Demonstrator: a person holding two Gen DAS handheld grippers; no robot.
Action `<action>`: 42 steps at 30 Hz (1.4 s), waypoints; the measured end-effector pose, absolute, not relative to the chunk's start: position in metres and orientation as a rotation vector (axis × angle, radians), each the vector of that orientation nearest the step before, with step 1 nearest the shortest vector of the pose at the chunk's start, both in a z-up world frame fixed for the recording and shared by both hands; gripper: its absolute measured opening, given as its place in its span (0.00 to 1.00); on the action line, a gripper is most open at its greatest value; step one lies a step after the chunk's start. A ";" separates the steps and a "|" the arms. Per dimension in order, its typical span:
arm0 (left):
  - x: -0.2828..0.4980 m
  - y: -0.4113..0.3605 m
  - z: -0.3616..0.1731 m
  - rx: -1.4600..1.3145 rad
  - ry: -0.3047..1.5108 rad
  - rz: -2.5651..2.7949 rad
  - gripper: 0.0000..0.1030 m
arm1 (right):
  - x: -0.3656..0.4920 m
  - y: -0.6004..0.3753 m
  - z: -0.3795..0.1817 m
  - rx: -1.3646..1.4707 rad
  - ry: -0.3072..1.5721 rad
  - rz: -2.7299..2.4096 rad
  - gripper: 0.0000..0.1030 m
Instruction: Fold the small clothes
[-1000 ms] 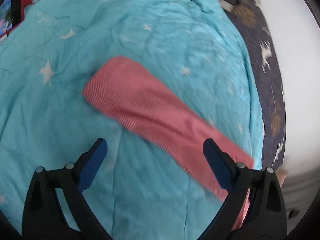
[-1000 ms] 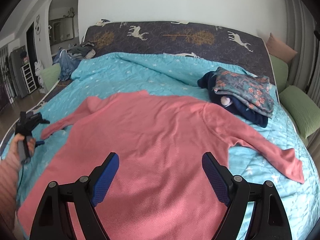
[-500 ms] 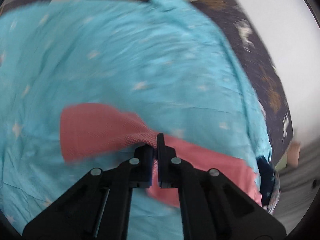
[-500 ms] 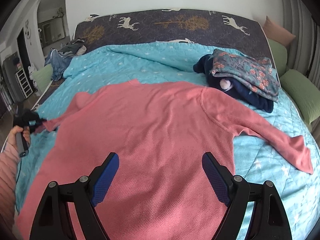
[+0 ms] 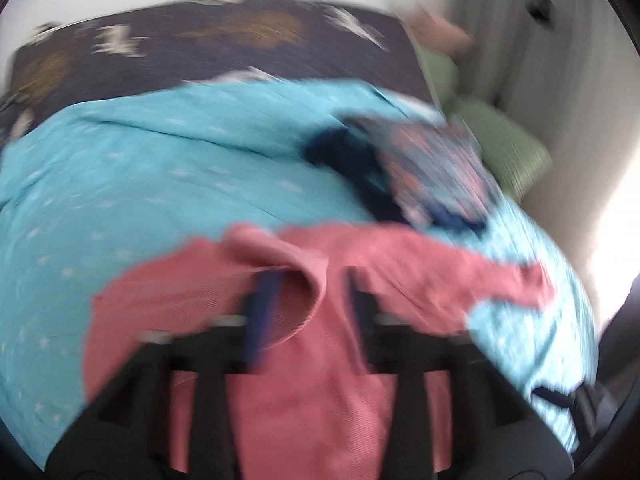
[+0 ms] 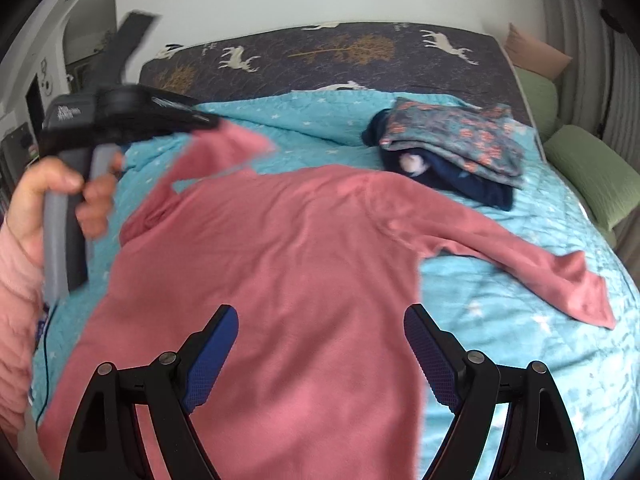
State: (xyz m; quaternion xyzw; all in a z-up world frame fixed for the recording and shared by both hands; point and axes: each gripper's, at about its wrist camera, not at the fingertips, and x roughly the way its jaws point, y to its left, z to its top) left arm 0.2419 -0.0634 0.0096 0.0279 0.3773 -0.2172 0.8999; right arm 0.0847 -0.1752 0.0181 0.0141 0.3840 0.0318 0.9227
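A salmon-pink long-sleeved shirt (image 6: 280, 260) lies spread on the turquoise quilt (image 6: 500, 320). Its left sleeve (image 6: 224, 148) is lifted off the bed and hangs at the tip of my left gripper (image 6: 210, 122), which a hand (image 6: 60, 188) holds up at the left. The left wrist view is blurred: the left gripper (image 5: 308, 292) has its jaws opening, with the curled sleeve end (image 5: 296, 268) loose between them above the shirt (image 5: 320, 380). My right gripper (image 6: 320, 344) stands open over the shirt's body, holding nothing. The right sleeve (image 6: 540, 264) lies stretched out flat.
A folded pile of dark blue and flowered clothes (image 6: 452, 148) sits on the quilt at the back right. Green pillows (image 6: 592, 172) line the bed's right side. A dark deer-patterned cover (image 6: 340, 56) runs along the head of the bed.
The left gripper shut on the left sleeve's end, swung it up and over towards the shirt's body while rolling, and its jaws have parted. The right gripper has drifted a little.
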 end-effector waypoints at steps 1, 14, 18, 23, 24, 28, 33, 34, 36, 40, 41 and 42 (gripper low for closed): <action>0.231 -0.075 0.006 0.094 0.774 -0.479 0.72 | 0.081 -0.182 0.019 0.030 0.784 0.052 0.84; 0.183 0.050 -0.013 0.177 0.692 -0.076 0.91 | 0.095 -0.222 0.008 0.135 0.847 0.077 0.84; 0.183 0.096 -0.041 0.086 0.770 0.025 0.91 | 0.125 -0.218 0.010 0.204 0.870 0.155 0.84; 0.189 0.127 -0.067 -0.024 0.831 0.104 0.91 | 0.176 -0.217 -0.010 0.443 0.956 0.316 0.45; 0.191 0.129 -0.070 -0.035 0.845 0.105 0.91 | 0.189 -0.216 -0.019 0.492 0.991 0.322 0.41; 0.199 0.128 -0.083 -0.044 0.879 0.113 0.91 | 0.225 -0.218 -0.052 0.649 1.091 0.262 0.41; 0.209 0.130 -0.092 -0.095 0.898 0.125 0.91 | 0.248 -0.226 -0.074 0.821 1.040 0.197 0.41; 0.213 0.129 -0.094 -0.095 0.900 0.127 0.91 | 0.252 -0.227 -0.078 0.853 1.034 0.191 0.41; 0.218 0.127 -0.095 -0.081 0.908 0.141 0.91 | 0.257 -0.226 -0.079 0.871 1.024 0.192 0.11; 0.212 0.134 -0.089 -0.064 0.869 0.227 0.93 | 0.248 -0.231 -0.044 0.807 0.906 0.215 0.02; 0.207 0.135 -0.086 -0.062 0.853 0.229 0.93 | 0.242 -0.235 -0.032 0.772 0.859 0.209 0.02; 0.202 0.133 -0.083 -0.052 0.837 0.229 0.93 | 0.236 -0.239 -0.021 0.729 0.817 0.194 0.02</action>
